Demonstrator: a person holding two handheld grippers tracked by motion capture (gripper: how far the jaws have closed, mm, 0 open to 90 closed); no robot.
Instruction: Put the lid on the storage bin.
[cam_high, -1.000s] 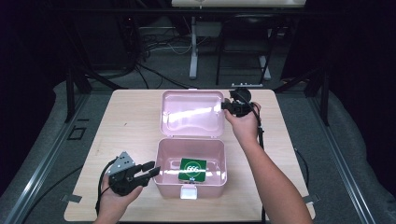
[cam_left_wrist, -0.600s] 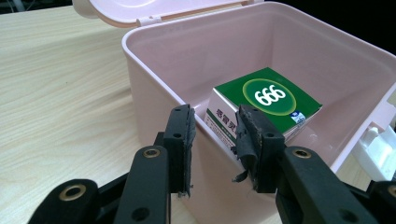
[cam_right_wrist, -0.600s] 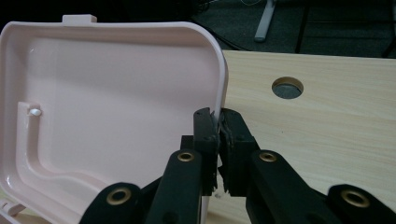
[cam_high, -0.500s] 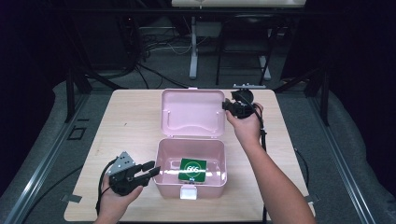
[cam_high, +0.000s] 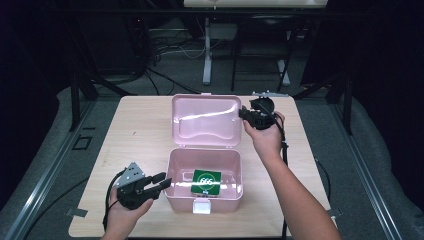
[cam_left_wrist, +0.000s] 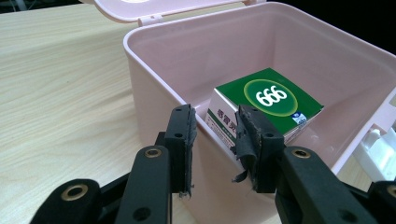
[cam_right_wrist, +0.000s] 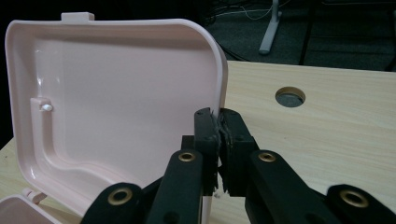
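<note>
An open pink plastic box (cam_high: 172, 170) stands at the table's near middle, its lid (cam_high: 205, 120) tipped up and back. Inside lies a green carton (cam_high: 206, 181) marked 666. My left gripper (cam_high: 164, 181) is at the box's left wall. In the left gripper view its jaws (cam_left_wrist: 215, 126) straddle that wall (cam_left_wrist: 154, 70) with a gap, open, and the carton (cam_left_wrist: 275, 100) lies just beyond. My right gripper (cam_high: 243, 114) is shut on the lid's right edge. In the right gripper view the pads (cam_right_wrist: 217, 116) pinch that edge of the lid (cam_right_wrist: 116, 93).
The light wooden table (cam_high: 140, 135) has bare room to the left and right of the box. A round cable hole (cam_right_wrist: 290, 96) sits in the tabletop beyond the lid. A white latch (cam_high: 202, 206) hangs at the box's front. Dark floor, cables and stands surround the table.
</note>
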